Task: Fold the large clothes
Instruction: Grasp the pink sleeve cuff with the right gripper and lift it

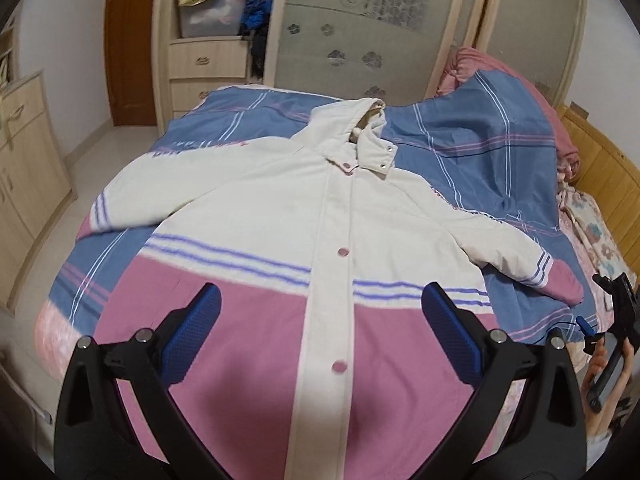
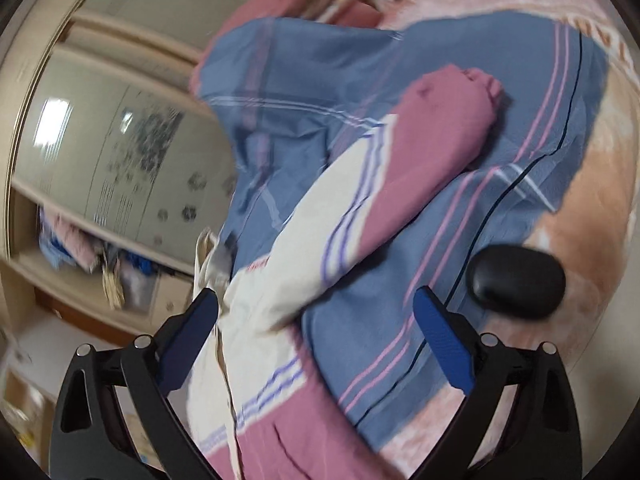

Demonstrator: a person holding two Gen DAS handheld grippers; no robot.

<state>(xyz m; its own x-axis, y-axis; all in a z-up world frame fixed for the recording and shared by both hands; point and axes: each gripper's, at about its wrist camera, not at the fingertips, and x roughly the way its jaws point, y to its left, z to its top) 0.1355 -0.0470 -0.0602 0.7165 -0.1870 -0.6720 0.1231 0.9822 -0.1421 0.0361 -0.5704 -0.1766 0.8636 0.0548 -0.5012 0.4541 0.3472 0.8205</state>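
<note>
A large cream and pink hooded jacket lies front up and buttoned on the bed, hood toward the wardrobe, both sleeves spread out. My left gripper is open and empty above the jacket's pink lower front. My right gripper is open and empty above the jacket's right sleeve, which ends in a pink cuff. The right gripper also shows at the right edge of the left wrist view, held in a hand.
The bed has a blue striped sheet over a pink blanket. A black oval case lies on the blanket by the sleeve. A wardrobe, drawers and a wooden headboard surround the bed.
</note>
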